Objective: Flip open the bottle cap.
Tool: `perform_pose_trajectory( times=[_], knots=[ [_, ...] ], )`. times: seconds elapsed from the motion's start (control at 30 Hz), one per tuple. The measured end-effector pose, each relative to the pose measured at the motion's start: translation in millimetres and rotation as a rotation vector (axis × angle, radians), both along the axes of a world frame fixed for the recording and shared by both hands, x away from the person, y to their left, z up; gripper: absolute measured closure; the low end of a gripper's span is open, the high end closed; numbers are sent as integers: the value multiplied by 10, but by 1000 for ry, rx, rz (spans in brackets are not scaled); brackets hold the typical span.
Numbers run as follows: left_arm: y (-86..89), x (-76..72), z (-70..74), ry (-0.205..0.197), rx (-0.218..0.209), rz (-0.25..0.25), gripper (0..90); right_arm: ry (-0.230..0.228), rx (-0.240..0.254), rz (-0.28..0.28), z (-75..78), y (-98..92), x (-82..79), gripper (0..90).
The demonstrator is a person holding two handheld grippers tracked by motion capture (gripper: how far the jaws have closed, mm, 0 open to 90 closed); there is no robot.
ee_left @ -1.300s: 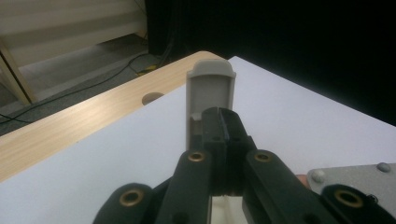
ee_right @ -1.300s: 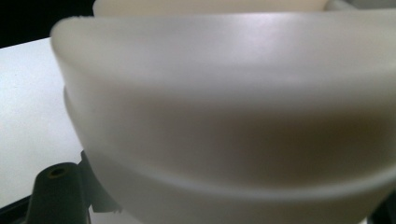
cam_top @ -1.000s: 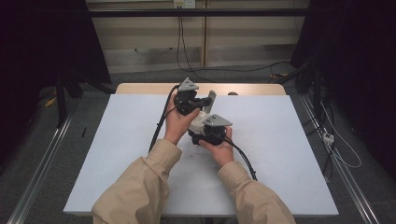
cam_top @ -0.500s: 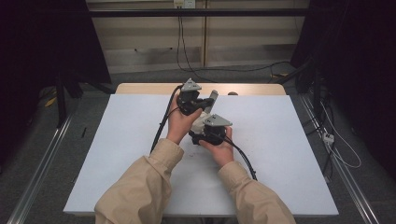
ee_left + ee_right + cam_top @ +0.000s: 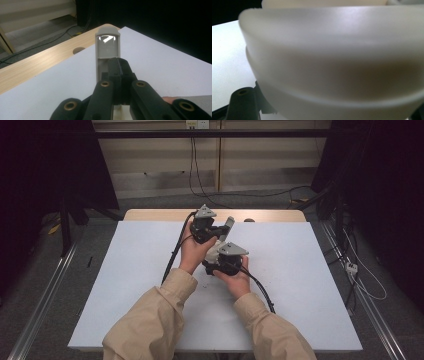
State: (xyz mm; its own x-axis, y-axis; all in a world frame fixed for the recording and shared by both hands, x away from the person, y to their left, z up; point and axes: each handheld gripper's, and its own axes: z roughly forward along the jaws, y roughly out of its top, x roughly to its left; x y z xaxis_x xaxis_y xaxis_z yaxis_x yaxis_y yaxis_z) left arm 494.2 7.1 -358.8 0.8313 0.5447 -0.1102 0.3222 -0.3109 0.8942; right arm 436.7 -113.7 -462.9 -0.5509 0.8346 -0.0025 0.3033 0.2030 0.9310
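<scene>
Two grippers meet over the middle of the white table (image 5: 125,285), and you hold one pale plastic object between them. Your left gripper (image 5: 119,65) has its black jaws pressed together on a thin web of the beige upright piece (image 5: 108,47), which rises toward twelve o'clock in the left gripper view and ends in a rounded cap with a glossy window. Your right gripper (image 5: 223,262) sits at five o'clock from the left one, jaws closed down on the rounded cream-white body (image 5: 332,62); what exactly the pads pinch there is too close to read. You appear to be at the holding stage of a two-handed pull or twist. Next, keep one side fixed and move the other gently, watching that thin web.
</scene>
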Motion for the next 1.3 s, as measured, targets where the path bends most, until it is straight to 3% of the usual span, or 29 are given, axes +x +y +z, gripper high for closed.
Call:
perform_pose_trajectory(
  times=[1.3],
  knots=[
    [-27, 36, -32, 10, 9, 0, 900, -3, -5, 0, -1, 2, 0, 189]
  ],
)
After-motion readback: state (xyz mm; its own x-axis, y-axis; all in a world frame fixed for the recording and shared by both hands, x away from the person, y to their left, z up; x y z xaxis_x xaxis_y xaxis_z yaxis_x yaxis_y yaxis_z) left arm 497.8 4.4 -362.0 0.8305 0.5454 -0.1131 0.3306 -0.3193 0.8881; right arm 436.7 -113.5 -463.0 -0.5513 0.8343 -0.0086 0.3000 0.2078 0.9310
